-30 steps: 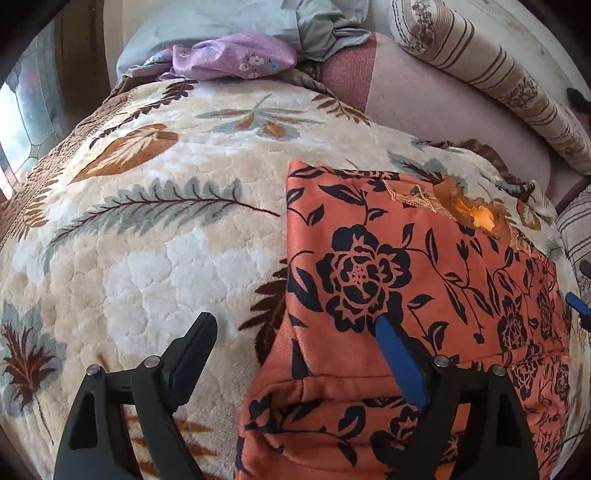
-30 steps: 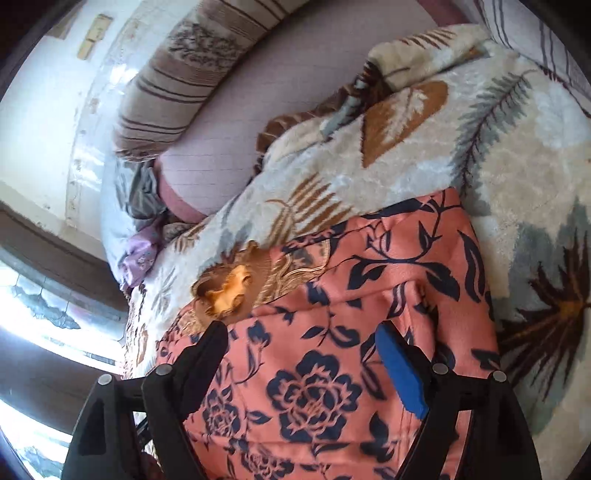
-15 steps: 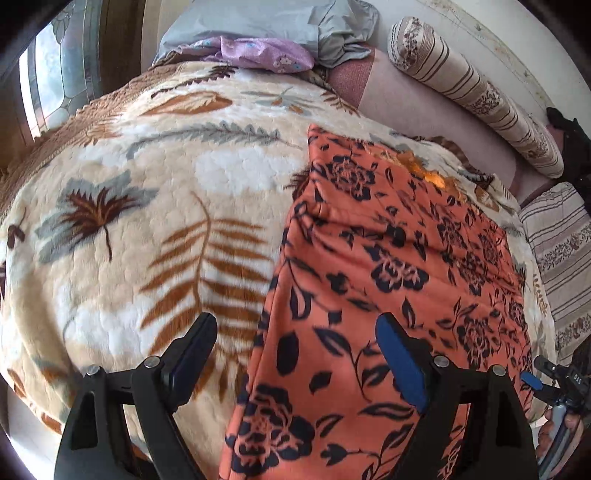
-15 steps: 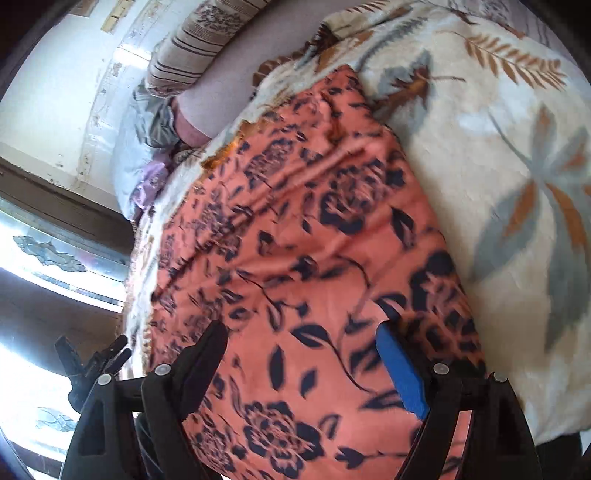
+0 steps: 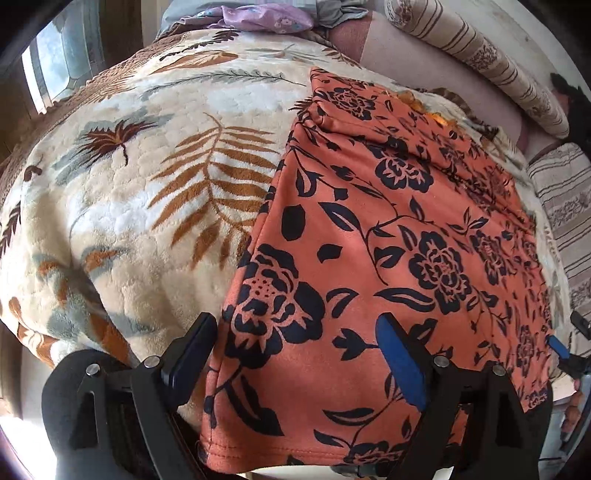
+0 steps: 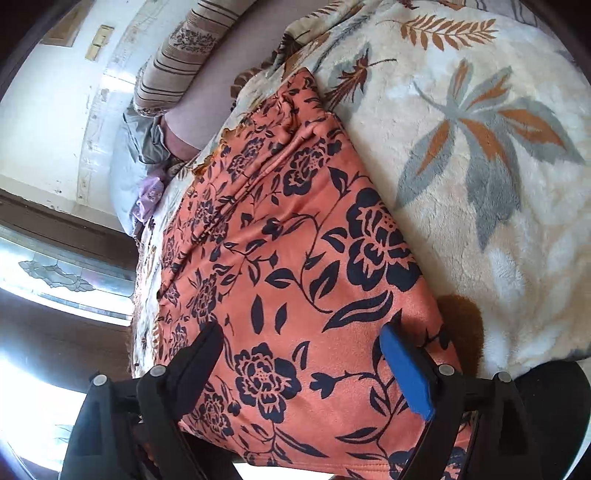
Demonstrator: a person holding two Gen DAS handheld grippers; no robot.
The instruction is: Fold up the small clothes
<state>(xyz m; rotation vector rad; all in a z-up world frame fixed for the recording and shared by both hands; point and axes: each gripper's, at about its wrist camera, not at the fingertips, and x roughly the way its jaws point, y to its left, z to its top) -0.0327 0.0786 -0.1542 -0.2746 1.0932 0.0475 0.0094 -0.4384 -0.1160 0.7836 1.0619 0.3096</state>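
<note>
- Sunlit bedding fills both wrist views: a cream fleece blanket (image 5: 155,206) printed with brown and grey leaves covers the bed, with a window (image 5: 55,66) at its far left edge.
- At the head of the bed, a purple floral cloth (image 5: 266,18) lies bunched against grey fabric, and a striped bolster (image 5: 476,55) runs along the wall to the right (a mauve sheet shows beneath it).
- On the blanket's right half lies the orange garment (image 5: 369,240), patterned with dark navy roses, spread flat lengthwise with its near hem hanging over the bed's edge; a frayed orange trim shows along its far side.
- Left gripper (image 5: 295,362) hovers over the garment's near left corner with its jaws spread wide, gripping nothing; its dark finger sits beside the garment's left edge, and its blue pad (image 5: 399,365) over the cloth.
- Right gripper (image 6: 303,365) hangs over the garment's near right corner, jaws likewise wide apart and empty (its blue-padded tip also shows small at the far right of the left wrist view).
</note>
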